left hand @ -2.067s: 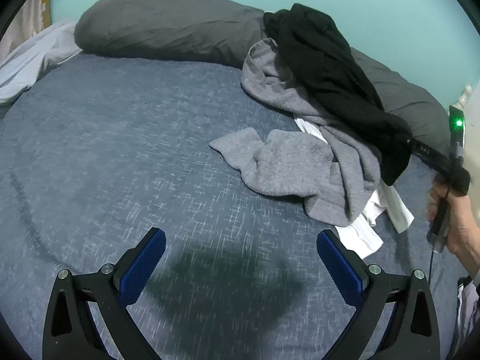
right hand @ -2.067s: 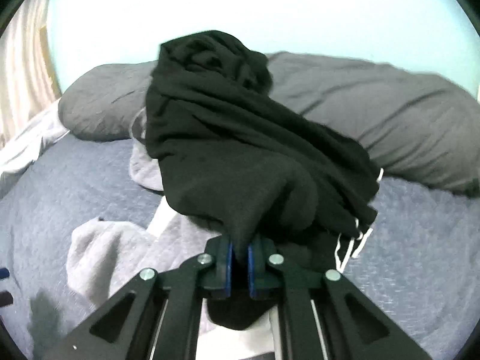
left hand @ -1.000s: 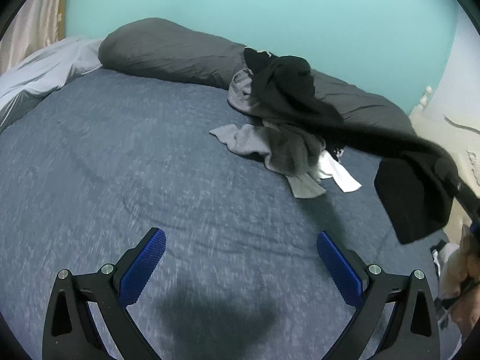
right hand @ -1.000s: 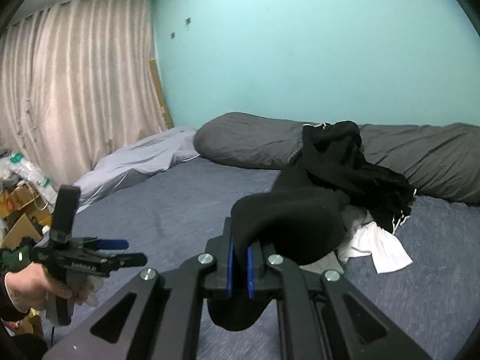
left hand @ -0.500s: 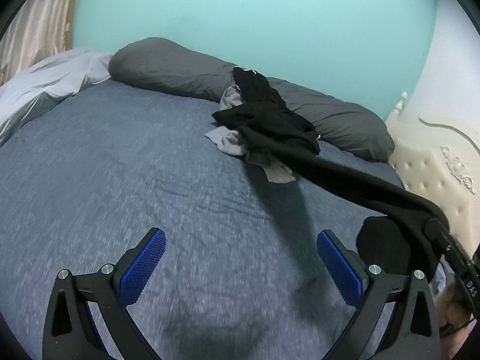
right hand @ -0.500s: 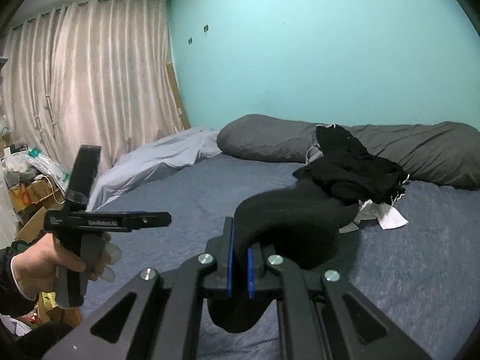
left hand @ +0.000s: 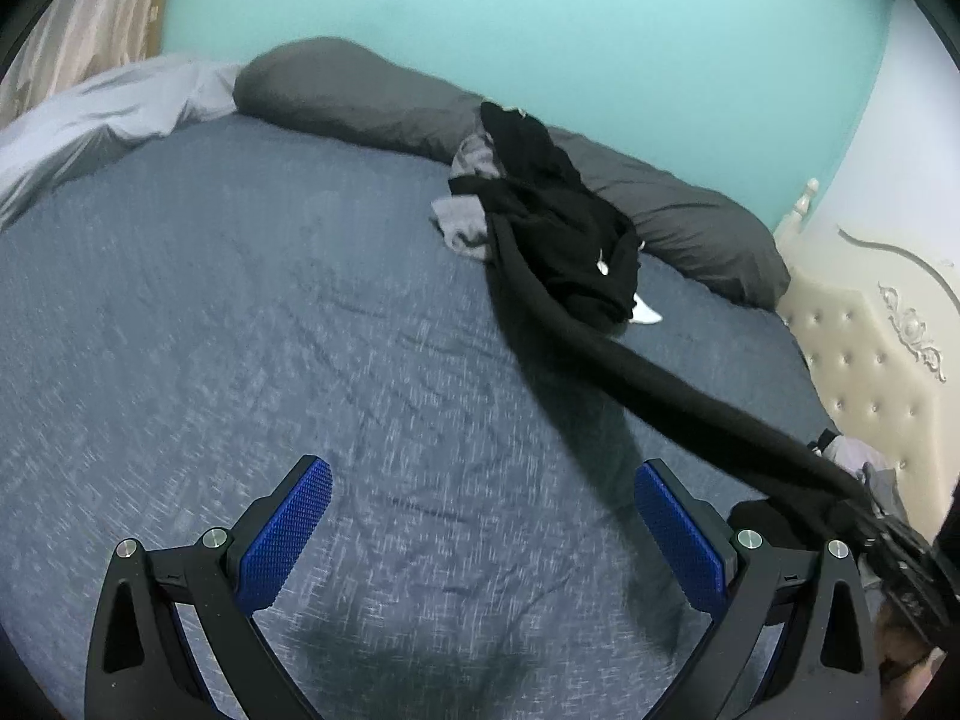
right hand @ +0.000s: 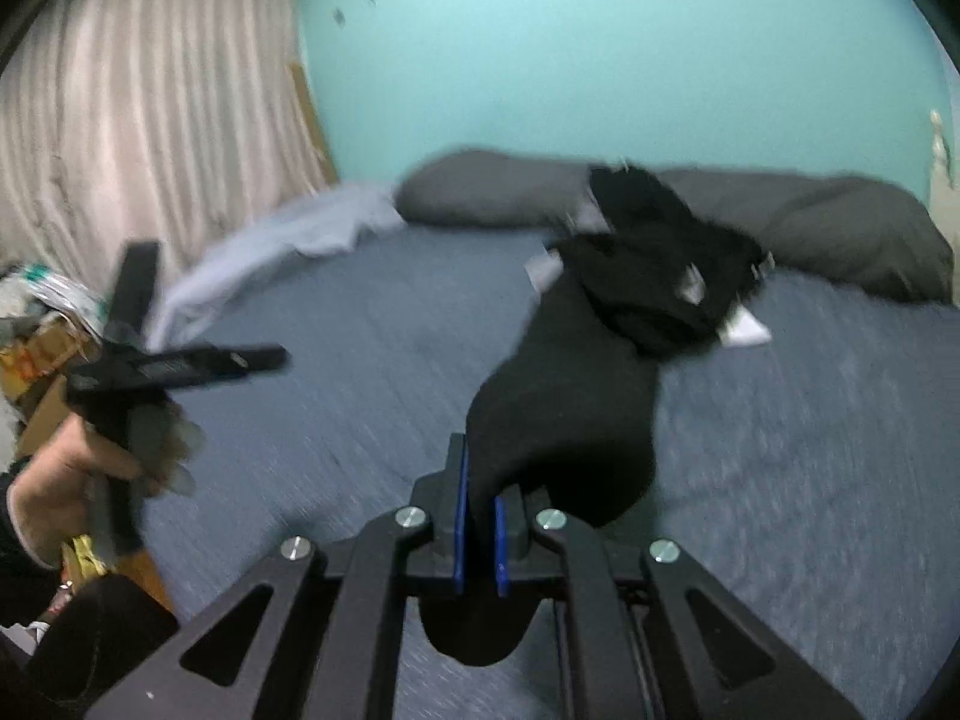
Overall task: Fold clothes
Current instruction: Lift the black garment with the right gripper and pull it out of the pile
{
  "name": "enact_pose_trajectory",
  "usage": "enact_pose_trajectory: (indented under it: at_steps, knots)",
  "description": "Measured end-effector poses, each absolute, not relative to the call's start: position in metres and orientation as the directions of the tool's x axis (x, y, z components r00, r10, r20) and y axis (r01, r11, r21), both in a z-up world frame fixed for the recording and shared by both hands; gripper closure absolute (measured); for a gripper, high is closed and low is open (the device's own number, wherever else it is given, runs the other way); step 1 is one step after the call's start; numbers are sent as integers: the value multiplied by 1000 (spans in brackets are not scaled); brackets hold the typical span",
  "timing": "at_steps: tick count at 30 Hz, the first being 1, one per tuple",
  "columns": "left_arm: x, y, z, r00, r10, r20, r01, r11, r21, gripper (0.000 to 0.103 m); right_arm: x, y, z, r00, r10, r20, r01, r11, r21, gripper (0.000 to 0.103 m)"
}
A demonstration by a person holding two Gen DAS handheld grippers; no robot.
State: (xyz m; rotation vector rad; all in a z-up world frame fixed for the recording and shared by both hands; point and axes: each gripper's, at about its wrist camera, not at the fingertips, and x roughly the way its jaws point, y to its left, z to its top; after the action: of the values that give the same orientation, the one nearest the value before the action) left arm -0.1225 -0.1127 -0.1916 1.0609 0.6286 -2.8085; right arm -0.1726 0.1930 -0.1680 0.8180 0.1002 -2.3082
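1. Right tongs [right hand: 478,531]: clenched on one end of the long black fabric garment [right hand: 564,420]. A loose fold of it hangs below the blue pads, hiding the grip point.
2. Left tongs [left hand: 480,534]: released, blue ribbed pads spread wide and empty, hovering over bare blue-grey mattress cover [left hand: 270,330].
3. Key relation: in the left wrist view the garment's long axis runs as a taut band from the right tongs at lower right, up and left to the heap. The free mid-span lies to the right of and beyond the left tongs. The right hand holds the near end; the left hand [right hand: 78,474] is nearer the open bed.
4. Far end of the garment: bunched on the heap of grey and white clothes [left hand: 465,222], just before the long dark grey pillow [left hand: 690,222].
5. Not readable: whether the far end is tangled in the heap; garment type; the right wrist view is motion-blurred.
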Motion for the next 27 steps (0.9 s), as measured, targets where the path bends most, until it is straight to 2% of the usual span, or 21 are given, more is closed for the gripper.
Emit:
enact_pose_trajectory:
  at_steps: [5, 11, 16, 19, 21, 26, 27]
  knots:
    - [-138, -113, -225, -744, 74, -664, 220, -911, -348, 0, -200, 203, -200, -564, -509, -650, 565, -812, 146, 96]
    - [-154, -115, -257, -740, 47, -671, 241, -913, -329, 0, -222, 215, -235, -560, -392, -730, 506, -859, 73, 94]
    - [-168, -120, -279, -728, 32, -685, 252, -917, -310, 0, -258, 239, -257, -539, -323, -778, 408, -908, 94, 94]
    - [-177, -123, -286, -723, 19, -691, 261, -918, -298, 0, -274, 254, -258, -547, -303, -780, 358, -927, 109, 87]
    - [-183, -127, -288, -723, 14, -690, 265, -917, -297, 0, -282, 266, -256, -556, -280, -783, 314, -942, 114, 77]
    - [-194, -132, -291, -729, -8, -684, 266, -925, -272, 0, -298, 294, -249, -588, -238, -773, 217, -967, 132, 73]
    - [-196, -132, -292, -730, -13, -684, 266, -927, -266, 0, -300, 298, -247, -594, -256, -763, 214, -964, 156, 69]
